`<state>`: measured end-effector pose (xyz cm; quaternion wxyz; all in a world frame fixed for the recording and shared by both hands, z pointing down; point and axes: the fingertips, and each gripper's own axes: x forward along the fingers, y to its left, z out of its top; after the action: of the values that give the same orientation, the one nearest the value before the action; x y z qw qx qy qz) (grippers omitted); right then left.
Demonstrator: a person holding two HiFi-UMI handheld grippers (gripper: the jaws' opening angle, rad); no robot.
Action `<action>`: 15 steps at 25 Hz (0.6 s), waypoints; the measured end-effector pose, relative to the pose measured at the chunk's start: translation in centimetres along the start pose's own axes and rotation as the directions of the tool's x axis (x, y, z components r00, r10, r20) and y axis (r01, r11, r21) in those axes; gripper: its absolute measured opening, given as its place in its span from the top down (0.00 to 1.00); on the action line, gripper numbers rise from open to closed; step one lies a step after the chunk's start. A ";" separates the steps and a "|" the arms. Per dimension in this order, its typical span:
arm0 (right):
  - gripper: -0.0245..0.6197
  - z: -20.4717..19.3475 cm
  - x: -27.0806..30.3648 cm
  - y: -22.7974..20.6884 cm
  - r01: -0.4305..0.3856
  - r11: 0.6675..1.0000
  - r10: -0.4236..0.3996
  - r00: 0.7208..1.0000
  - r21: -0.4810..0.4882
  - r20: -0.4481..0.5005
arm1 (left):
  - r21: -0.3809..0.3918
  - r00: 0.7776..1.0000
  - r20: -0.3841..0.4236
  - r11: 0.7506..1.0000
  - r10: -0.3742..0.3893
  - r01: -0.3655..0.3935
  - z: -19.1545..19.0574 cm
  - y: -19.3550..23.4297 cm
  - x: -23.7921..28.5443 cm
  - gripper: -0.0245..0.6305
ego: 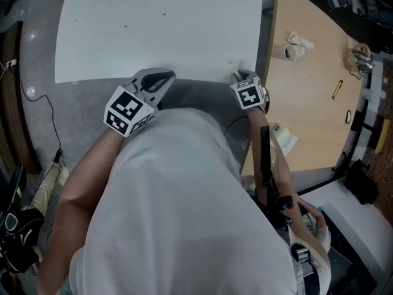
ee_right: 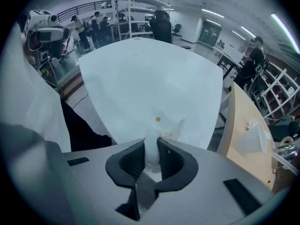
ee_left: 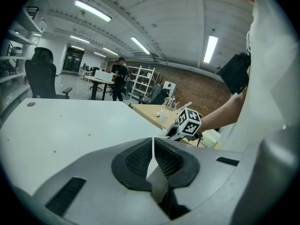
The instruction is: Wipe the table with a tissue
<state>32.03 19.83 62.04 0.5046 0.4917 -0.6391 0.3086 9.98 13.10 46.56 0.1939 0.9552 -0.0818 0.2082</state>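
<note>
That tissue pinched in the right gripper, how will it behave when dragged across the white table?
Probably floppy: the tissue bunches and folds between the jaws. It looks thin, so likely light; it should slide over the smooth table but may crumple.

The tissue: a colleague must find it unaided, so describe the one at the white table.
Start at the big white table and go to its near right corner, beside the wooden table. There the right gripper points down with a white tissue pinched between its jaws. Unlike the crumpled paper lying loose on the wooden table, it is held by a gripper.
</note>
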 end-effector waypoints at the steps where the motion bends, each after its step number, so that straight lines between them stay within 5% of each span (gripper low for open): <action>1: 0.88 0.1 -0.1 0.4 -0.001 1.000 0.001 1.000 -0.002 -0.004 | 0.003 1.000 0.000 1.000 -0.002 0.002 0.0 0.2 -0.2 0.93; 10: 0.88 0.4 -0.1 4.5 -0.049 0.997 0.048 0.999 0.061 0.018 | 0.028 0.999 -0.015 0.998 -0.047 0.048 -0.8 1.3 -2.3 0.93; 12: 0.88 0.7 -0.8 5.2 -0.096 0.983 0.083 0.993 0.158 0.087 | 0.038 0.998 -0.013 0.997 -0.067 0.067 -0.7 1.2 -2.5 0.93; 15: 0.88 0.8 -3.5 5.1 -0.131 0.911 0.032 0.968 0.390 0.250 | 0.055 0.996 -0.008 0.994 -0.090 0.090 -0.3 1.6 -2.8 0.93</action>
<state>27.01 21.86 59.03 0.2985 0.5912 -0.6376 0.3934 6.93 11.95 46.15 0.1767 0.9624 -0.0324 0.2039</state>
